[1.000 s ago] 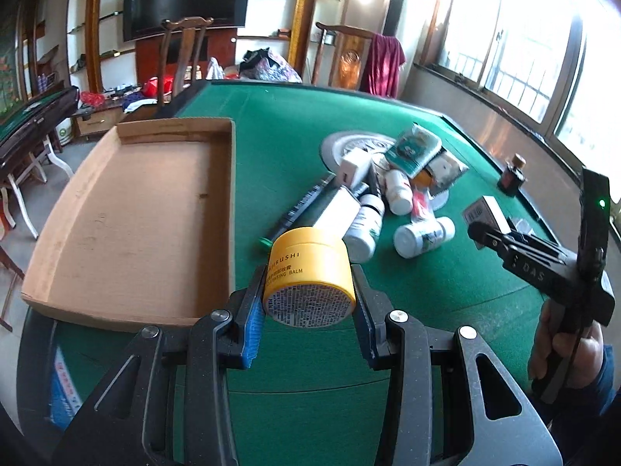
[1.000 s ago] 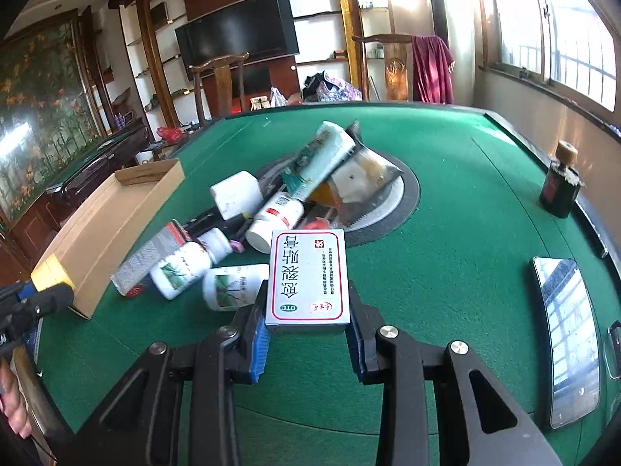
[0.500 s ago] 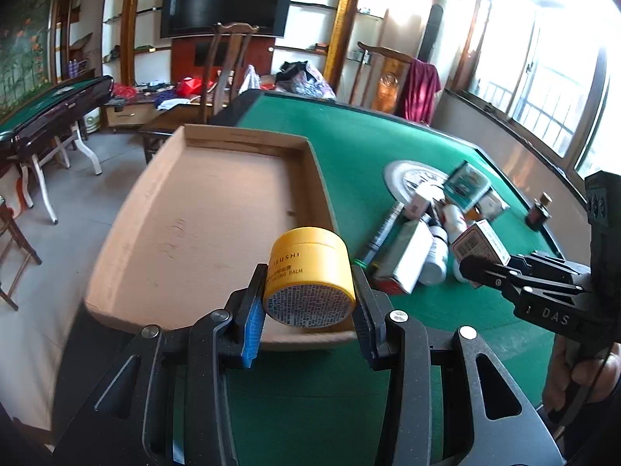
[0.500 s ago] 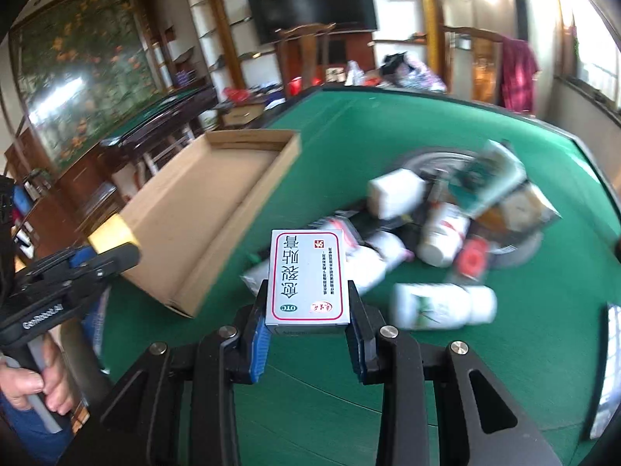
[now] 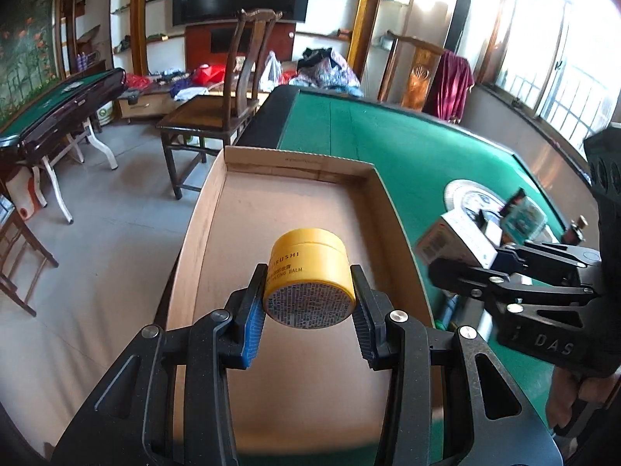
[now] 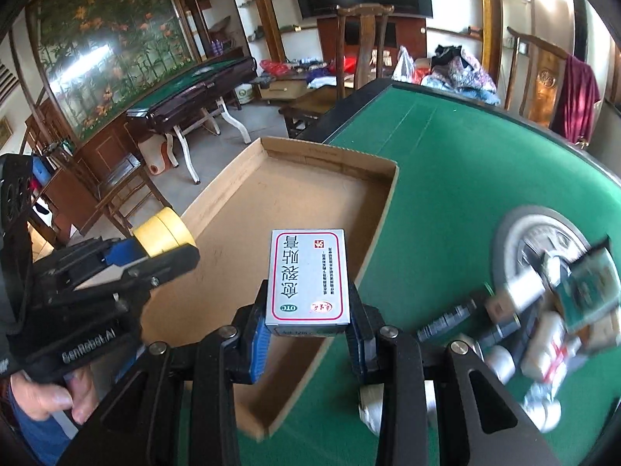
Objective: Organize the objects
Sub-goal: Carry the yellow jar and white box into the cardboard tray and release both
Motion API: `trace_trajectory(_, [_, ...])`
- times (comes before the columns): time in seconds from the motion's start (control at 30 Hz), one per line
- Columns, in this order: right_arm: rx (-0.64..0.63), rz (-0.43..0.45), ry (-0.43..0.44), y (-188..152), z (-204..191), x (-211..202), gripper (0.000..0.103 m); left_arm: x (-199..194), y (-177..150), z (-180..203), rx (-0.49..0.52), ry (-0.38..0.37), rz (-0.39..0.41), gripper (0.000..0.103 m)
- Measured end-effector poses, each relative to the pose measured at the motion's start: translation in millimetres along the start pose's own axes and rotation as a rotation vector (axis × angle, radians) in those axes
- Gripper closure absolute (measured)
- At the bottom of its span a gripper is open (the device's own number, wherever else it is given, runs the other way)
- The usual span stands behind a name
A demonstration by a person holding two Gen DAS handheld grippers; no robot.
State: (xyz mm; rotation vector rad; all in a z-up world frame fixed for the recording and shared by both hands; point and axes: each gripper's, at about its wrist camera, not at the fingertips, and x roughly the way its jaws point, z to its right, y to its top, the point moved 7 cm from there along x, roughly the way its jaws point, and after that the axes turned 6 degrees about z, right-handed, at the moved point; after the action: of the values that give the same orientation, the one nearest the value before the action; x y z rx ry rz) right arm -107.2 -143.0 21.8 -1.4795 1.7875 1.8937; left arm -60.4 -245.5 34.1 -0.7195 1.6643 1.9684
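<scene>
the left tool (image 5: 308, 303) grips a yellow jar (image 5: 308, 279) above the cardboard tray (image 5: 295, 213). only the right view shows the right tool (image 6: 308, 324) clamping a white box (image 6: 308, 275) over the tray's edge, blurred bottles (image 6: 543, 334) beyond on the green surface (image 6: 465, 155), chair (image 6: 363, 42) farthest.

Both wrist fisheyes look steeply down along their fingers, close above the shared cardboard tray (image 5: 295, 209) on the green table (image 6: 465, 155)
</scene>
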Motion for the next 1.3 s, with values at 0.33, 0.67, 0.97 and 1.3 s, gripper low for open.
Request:
trace_trajectory(0.33, [0.140,-0.086,-0.057,50.0,36.9,91.7,0.069,89.1,22.9,-15.9,-0.098,0.005,-0.112,0.064])
trace_trajectory(0.67, [0.230,-0.139,-0.055,56.1,53.5,123.9,0.068,125.5,20.1,6.7,-0.091,-0.045,-0.135,0.063])
trace_trajectory(0.97, [0.221,-0.147,-0.066,61.5,58.3,119.0,0.067,128.4,21.5,15.0,-0.033,-0.011,-0.134,0.063])
trace_trajectory(1.3, [0.226,-0.023,0.035,33.7,78.8,21.7,0.048,91.8,0.6,13.0,0.004,-0.042,-0.148,0.062])
